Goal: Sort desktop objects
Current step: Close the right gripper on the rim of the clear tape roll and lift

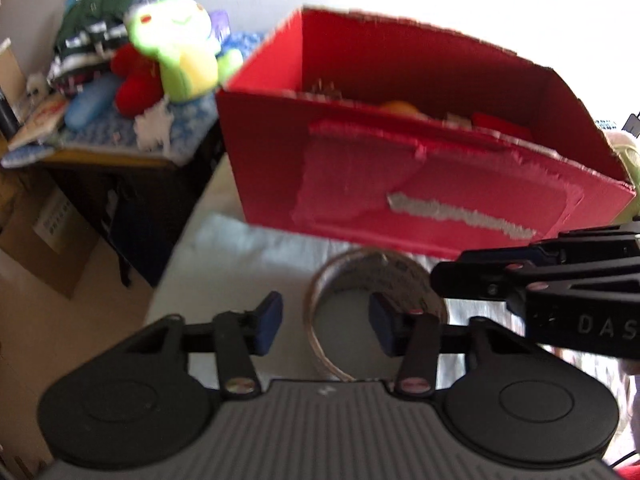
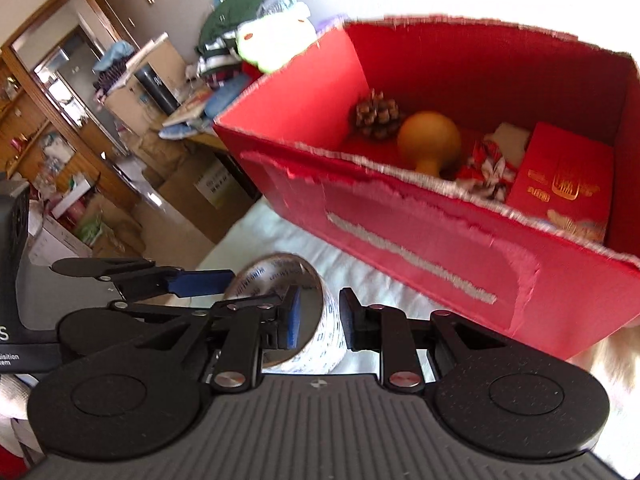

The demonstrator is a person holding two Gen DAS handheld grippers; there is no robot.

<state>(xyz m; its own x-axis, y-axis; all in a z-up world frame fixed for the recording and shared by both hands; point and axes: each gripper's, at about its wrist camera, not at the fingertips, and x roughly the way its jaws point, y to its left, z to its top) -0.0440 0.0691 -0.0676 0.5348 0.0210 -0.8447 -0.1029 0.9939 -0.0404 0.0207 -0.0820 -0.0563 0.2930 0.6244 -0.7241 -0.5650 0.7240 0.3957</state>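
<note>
- Left wrist view, far left at 10 o'clock: a plush frog (image 1: 176, 48) on a cluttered side cabinet, off the work area and not part of this job.
- Centre, low: the left tool (image 1: 326, 322) stands apart, straddling the near-left wall of the tape roll (image 1: 384, 276). One pad is outside and one inside the ring, with a gap showing on the outer side, so there is no grip yet.
- The roll lies flat on the cloth-covered table (image 1: 248, 248), just in front of the red box (image 1: 400, 200) at 12 o'clock.
- Right wrist view: the right tool (image 2: 318, 316) is clamped on the roll's wall at about 3 o'clock of the ring, with the blue pad inside and the black pad outside.
- Handling, as a judgement:
  - The roll looks light, with a stiff card core.
  - The outer wound face looks smooth and likely slippery.
  - Its wall is thin, so pinching across it, inside to outside, suits narrow jaws better than spanning the whole ring.
  - It is not fragile, and a firm squeeze should do no harm.
  - A one-sided hold may let the ring swing and tilt, while a second pinch on the opposite wall would keep it level.
- Right, 1 o'clock: the box is open-topped and already holds a pine cone (image 2: 376, 118), an orange gourd (image 2: 428, 140) and a red packet (image 2: 564, 176). Free floor shows near the left wall.
</note>
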